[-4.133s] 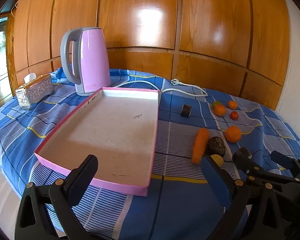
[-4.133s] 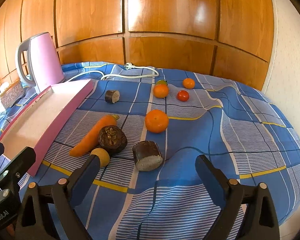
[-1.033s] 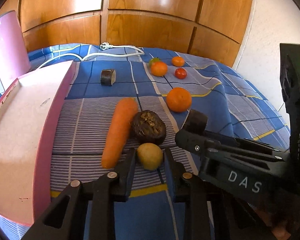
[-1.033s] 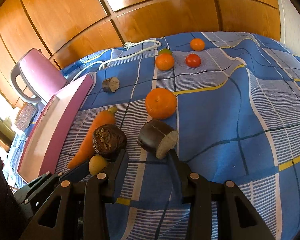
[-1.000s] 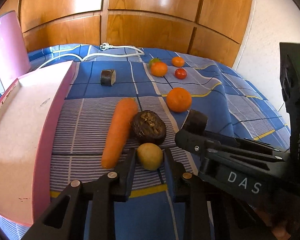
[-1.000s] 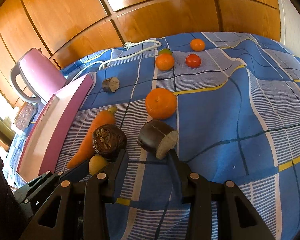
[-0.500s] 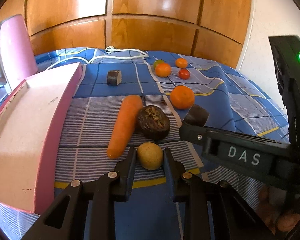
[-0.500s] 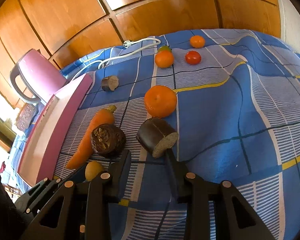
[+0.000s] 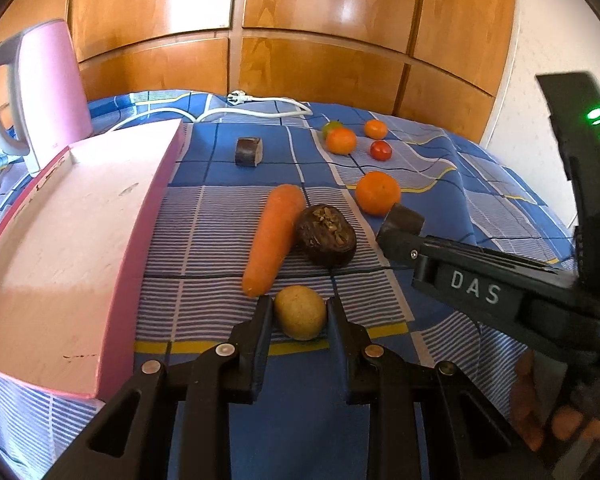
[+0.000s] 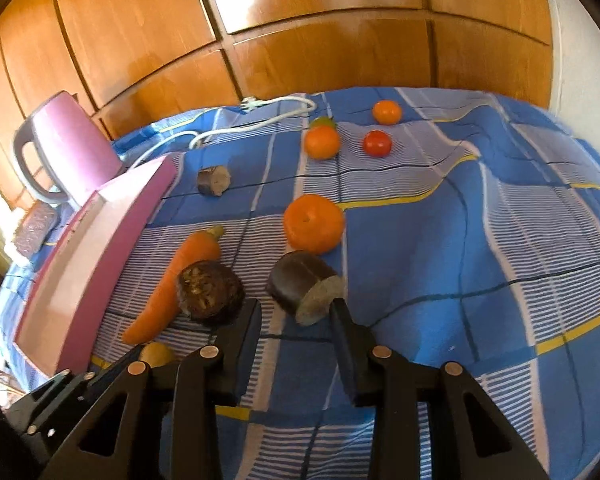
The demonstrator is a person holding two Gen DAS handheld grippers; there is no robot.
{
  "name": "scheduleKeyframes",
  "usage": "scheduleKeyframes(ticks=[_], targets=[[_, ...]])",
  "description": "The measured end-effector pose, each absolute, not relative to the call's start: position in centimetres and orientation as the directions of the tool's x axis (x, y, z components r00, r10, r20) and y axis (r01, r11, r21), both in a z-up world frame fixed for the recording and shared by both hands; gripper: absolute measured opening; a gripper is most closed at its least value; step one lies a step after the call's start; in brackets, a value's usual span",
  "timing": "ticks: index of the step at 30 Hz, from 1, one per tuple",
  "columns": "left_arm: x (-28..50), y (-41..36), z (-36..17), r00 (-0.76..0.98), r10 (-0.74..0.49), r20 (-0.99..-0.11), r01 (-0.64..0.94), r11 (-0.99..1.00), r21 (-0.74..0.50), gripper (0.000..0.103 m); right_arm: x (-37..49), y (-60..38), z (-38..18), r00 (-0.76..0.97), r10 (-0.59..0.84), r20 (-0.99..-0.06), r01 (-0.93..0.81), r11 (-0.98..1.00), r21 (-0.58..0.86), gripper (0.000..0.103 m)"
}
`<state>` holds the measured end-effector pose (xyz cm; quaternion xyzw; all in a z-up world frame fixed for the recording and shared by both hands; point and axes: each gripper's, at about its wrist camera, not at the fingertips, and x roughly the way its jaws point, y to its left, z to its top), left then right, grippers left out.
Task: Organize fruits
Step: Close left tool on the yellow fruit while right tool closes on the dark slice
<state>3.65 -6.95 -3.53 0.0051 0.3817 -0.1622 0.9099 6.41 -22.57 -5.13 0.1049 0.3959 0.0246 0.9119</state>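
My left gripper is shut on a small yellow fruit, lifted slightly off the blue checked cloth; the fruit also shows in the right wrist view. My right gripper is shut on a dark cut cylinder piece with a pale cut face, whose dark end shows in the left wrist view. An orange carrot, a dark round fruit and a large orange lie just beyond. A pink tray stands to the left.
Farther back lie a smaller orange, a green fruit, a red tomato, a small orange and another dark cut piece. A pink kettle with a white cord stands at the back left.
Both grippers have closed on their items since four seconds ago. In the last second both have risen a little with the yellow fruit and the dark piece held.
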Motion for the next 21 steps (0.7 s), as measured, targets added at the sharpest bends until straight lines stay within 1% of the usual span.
scheduleKeyframes(ticks=[7, 9, 11, 13, 18, 21], targets=[[3.4, -6.8, -3.3, 0.666, -0.284, -0.69, 0.289, 0.951, -0.113, 0.027, 7.2, -22.6, -5.4, 0.682, 0.117, -0.722, 0.038, 0.98, 0.195, 0.035], [3.1, -6.7, -3.0, 0.679, -0.281, -0.678, 0.288, 0.952, -0.105, 0.027, 7.1, -22.5, -5.4, 0.682, 0.136, -0.719, 0.021, 0.979, 0.205, 0.025], [2.7, -6.7, -2.6, 0.698, -0.279, -0.66, 0.291, 0.952, -0.094, 0.027, 6.9, -22.3, -5.3, 0.685, 0.144, -0.714, 0.009, 0.978, 0.206, 0.017], [2.1, -6.7, -2.0, 0.722, -0.276, -0.634, 0.295, 0.952, -0.079, 0.027, 6.6, -22.1, -5.1, 0.691, 0.155, -0.706, -0.006, 0.978, 0.208, 0.013], [1.8, -6.2, -1.5, 0.733, -0.274, -0.622, 0.287, 0.954, -0.082, 0.027, 6.4, -22.1, -4.9, 0.694, 0.16, -0.702, -0.016, 0.978, 0.208, 0.012], [2.0, -5.8, -1.5, 0.73, -0.275, -0.626, 0.273, 0.957, -0.102, 0.027, 6.4, -22.5, -5.1, 0.678, 0.19, -0.71, -0.013, 0.969, 0.247, 0.012]])
